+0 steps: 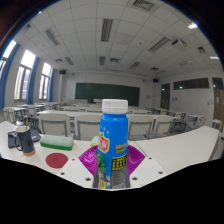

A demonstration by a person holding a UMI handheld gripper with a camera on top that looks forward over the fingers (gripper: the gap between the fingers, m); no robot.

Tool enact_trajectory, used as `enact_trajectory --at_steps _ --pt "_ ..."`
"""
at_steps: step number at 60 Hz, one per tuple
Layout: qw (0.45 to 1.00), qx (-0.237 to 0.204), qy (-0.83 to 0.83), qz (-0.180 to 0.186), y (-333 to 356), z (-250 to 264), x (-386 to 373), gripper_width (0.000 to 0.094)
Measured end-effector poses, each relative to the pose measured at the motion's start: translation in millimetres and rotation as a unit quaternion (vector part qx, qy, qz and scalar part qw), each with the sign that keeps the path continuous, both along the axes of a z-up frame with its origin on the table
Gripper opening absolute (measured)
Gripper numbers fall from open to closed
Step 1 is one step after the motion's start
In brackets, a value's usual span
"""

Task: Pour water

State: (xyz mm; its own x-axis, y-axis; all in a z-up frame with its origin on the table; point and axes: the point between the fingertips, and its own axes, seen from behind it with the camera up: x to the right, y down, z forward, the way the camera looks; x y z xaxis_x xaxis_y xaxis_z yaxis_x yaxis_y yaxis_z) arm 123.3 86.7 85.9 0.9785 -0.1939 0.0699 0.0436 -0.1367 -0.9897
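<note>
My gripper [112, 162] is shut on a blue plastic bottle [113, 140] with a white cap. The bottle stands upright between the two purple pads [93, 158], which press on its lower sides, and it is lifted above the white table [185, 148]. A red round cap or lid [56, 158] lies on the table to the left of the fingers. A dark cup with a white label [25, 140] stands further left. The bottle's base is hidden behind the gripper body.
A dark object [58, 142] lies on the table behind the red lid. Rows of classroom desks and chairs [60, 122] stand beyond the table, with a green chalkboard [108, 92] on the far wall and windows at left.
</note>
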Motion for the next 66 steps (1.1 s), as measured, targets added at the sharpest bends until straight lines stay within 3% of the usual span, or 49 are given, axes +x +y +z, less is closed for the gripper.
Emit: enact_trajectory --at_steps 9,18,26,34,41,46,57,66 --pt "0.998 -0.012 -0.052 0.012 3.9 9.6 -16.9 0.0350" --pt "0.960 -0.004 -0.279 0.016 18.6 81.8 -58.8 0.0348" --pt "0.862 -0.009 -0.506 0.038 41.1 131.2 -124.1 0.0348" --pt "0.737 -0.037 -0.671 0.065 58.5 121.9 -164.0 0.0347" --pt "0.588 -0.046 -0.806 0.051 55.6 116.9 -194.0 0.0349" --pt "0.513 -0.043 -0.855 0.058 55.4 104.4 -211.7 0.0348" --pt "0.445 -0.036 -0.893 0.049 60.4 116.4 -217.4 0.0350" --pt "0.433 -0.035 -0.900 0.043 68.7 124.8 -223.6 0.0350"
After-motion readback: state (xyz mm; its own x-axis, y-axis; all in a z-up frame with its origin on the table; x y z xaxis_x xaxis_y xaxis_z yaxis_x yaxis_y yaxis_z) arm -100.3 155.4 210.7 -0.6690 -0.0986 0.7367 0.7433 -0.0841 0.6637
